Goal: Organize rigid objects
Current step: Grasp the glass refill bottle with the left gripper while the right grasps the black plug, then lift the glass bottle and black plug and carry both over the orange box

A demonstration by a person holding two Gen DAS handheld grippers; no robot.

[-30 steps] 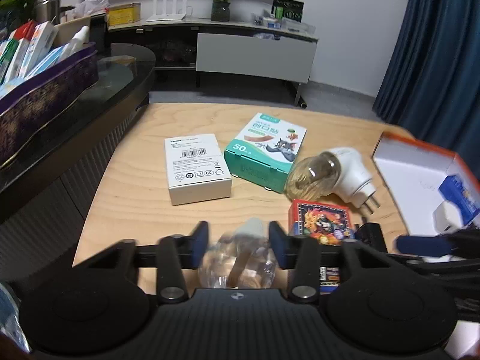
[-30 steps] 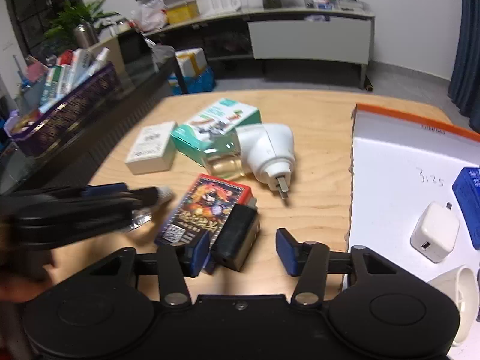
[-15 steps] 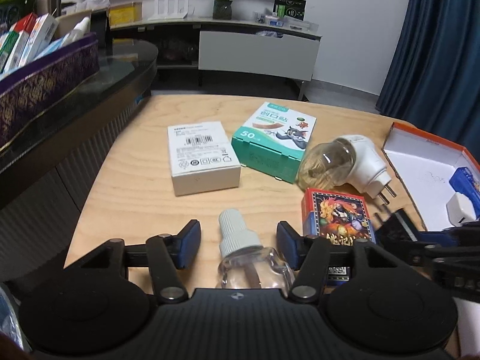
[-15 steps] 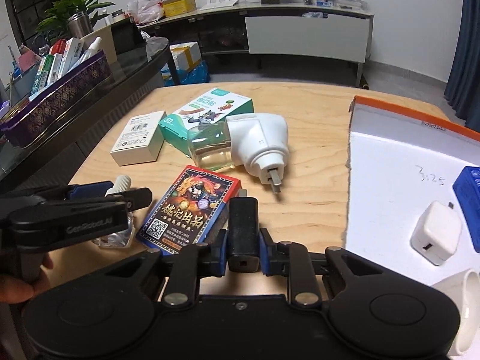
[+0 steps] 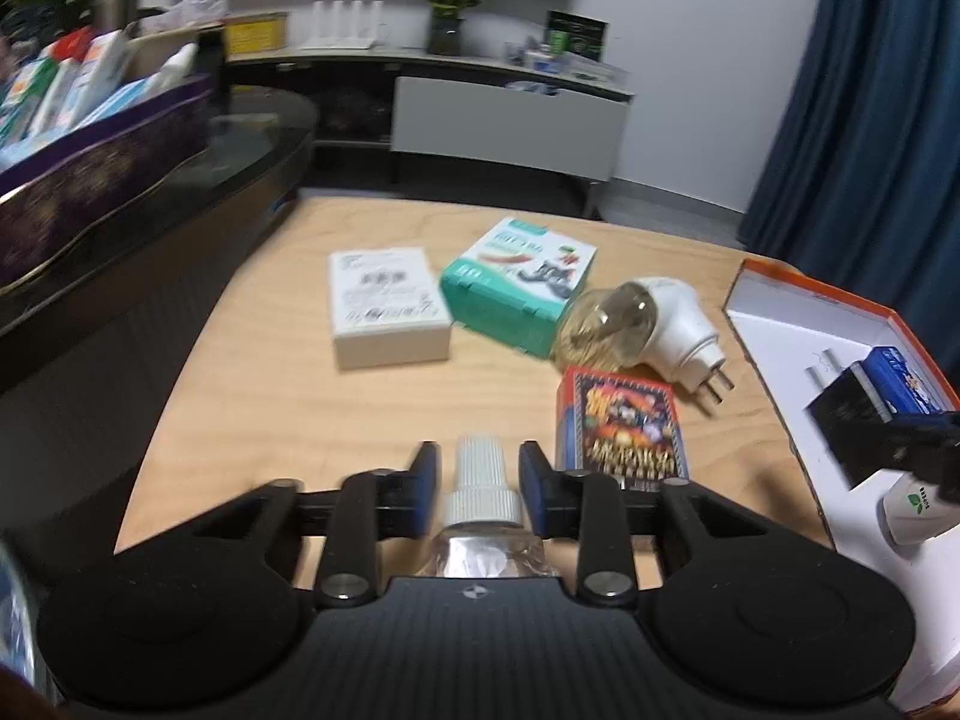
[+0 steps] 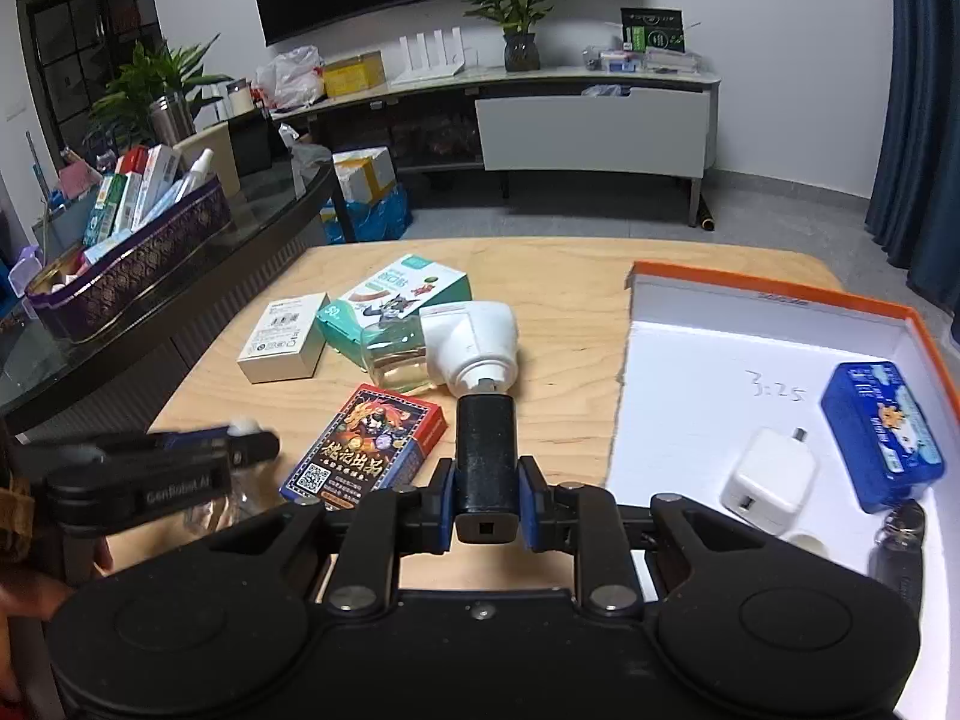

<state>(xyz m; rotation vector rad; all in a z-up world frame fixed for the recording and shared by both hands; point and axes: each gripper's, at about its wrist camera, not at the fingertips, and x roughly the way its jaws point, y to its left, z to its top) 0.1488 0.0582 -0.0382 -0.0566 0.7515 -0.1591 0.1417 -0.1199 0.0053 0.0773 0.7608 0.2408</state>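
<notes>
Black block (image 6: 485, 468) clamped in right gripper (image 6: 485, 501), raised beside orange-rimmed box (image 6: 780, 294).

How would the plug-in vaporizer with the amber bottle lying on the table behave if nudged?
The vaporizer lies on its side; its rounded glass bottle would likely let it roll. The protruding prongs may catch and pivot it instead. Liquid inside probably shifts its weight; the glass looks fragile.
</notes>
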